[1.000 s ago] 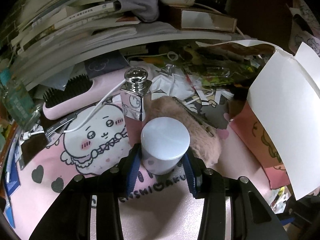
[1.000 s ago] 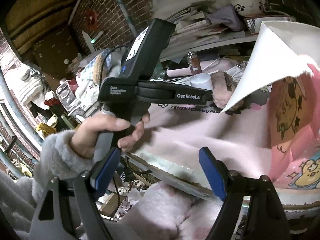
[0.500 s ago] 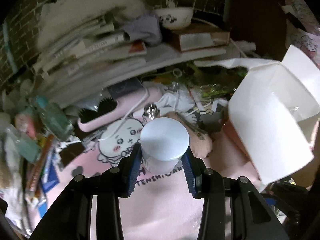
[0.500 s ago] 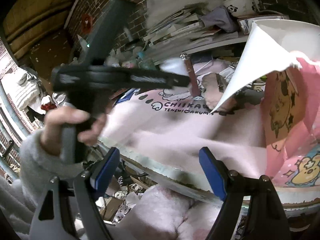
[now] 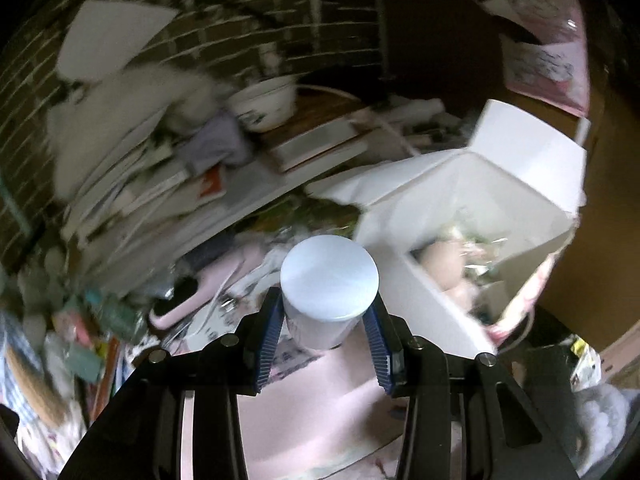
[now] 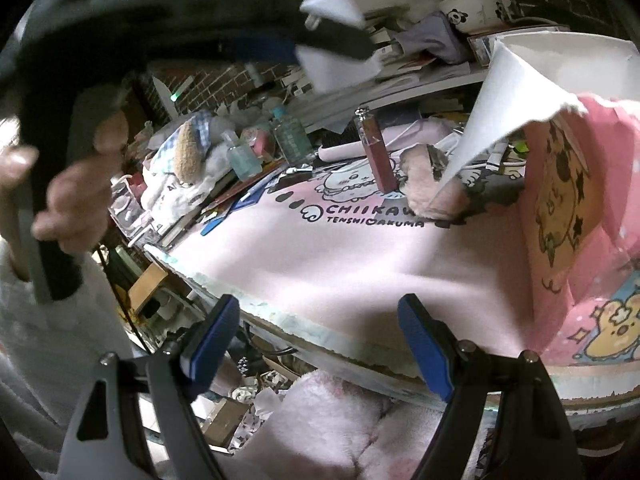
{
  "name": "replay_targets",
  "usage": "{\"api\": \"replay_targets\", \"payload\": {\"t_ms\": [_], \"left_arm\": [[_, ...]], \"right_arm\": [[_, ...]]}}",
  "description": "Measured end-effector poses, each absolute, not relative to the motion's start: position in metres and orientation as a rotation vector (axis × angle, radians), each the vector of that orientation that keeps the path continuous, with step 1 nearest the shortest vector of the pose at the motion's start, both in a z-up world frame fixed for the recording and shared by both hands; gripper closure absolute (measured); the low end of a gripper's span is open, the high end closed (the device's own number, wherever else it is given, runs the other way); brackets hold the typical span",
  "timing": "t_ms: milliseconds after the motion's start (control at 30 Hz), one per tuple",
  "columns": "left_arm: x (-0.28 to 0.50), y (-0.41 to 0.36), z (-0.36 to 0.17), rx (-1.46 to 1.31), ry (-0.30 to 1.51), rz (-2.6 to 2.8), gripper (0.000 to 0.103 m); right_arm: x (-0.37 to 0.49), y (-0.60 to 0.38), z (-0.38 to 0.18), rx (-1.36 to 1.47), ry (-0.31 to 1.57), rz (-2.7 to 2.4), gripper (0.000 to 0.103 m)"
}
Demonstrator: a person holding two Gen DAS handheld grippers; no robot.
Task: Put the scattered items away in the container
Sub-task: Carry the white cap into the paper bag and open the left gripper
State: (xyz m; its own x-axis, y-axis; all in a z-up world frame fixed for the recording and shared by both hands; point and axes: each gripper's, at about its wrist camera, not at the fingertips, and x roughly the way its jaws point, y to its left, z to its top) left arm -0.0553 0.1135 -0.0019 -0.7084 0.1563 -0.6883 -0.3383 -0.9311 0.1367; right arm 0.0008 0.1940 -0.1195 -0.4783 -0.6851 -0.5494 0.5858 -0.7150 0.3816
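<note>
A: Jaws first. The left gripper [image 5: 326, 322] is clenched on the white jar [image 5: 329, 304], one blue pad on each side of it. The right gripper [image 6: 320, 346] is released, nothing between its pads; it hangs at the near edge of the pink mat [image 6: 360, 264].

B: And where is the jar?

A: In the air above the mat, just beside the bag [image 5: 472, 216], on the side away from the wall edge. The bag's mouth gapes toward the jar, and some things lie inside already.

B: So which step is this?

A: I'd judge the carry: jar picked up, not yet dropped in. The next move calls for bringing it over the bag's white rim, above the opening, then letting go.

B: Anything in the way?

A: The bag's folded white flap stands up between jar and opening, so the jar probably has to clear it. The bag looks soft and could give if bumped.

B: What else waits near the bag?

A: A red bottle [image 6: 376, 152] stands upright on the mat, a fuzzy pouch [image 6: 424, 184] lies partly under the bag's flap, and a pink brush [image 5: 188, 300] lies farther off. Beyond that is a cluttered shelf with a bowl [image 5: 262, 102].
</note>
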Motion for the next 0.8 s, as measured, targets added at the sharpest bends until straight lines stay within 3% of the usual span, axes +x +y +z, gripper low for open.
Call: {"api": "replay_targets", "payload": {"t_ms": [300, 800], "left_arm": [[-0.062, 0.179, 0.006, -0.998, 0.506, 2.526, 0.067], [-0.096, 0.245, -0.013, -1.111, 0.582, 2.322, 0.067]], "right_arm": [[0.001, 0.205, -0.123, 0.883, -0.225, -2.247, 0.024], [-0.005, 0.222, -0.129, 0.886, -0.305, -2.273, 0.024]]}}
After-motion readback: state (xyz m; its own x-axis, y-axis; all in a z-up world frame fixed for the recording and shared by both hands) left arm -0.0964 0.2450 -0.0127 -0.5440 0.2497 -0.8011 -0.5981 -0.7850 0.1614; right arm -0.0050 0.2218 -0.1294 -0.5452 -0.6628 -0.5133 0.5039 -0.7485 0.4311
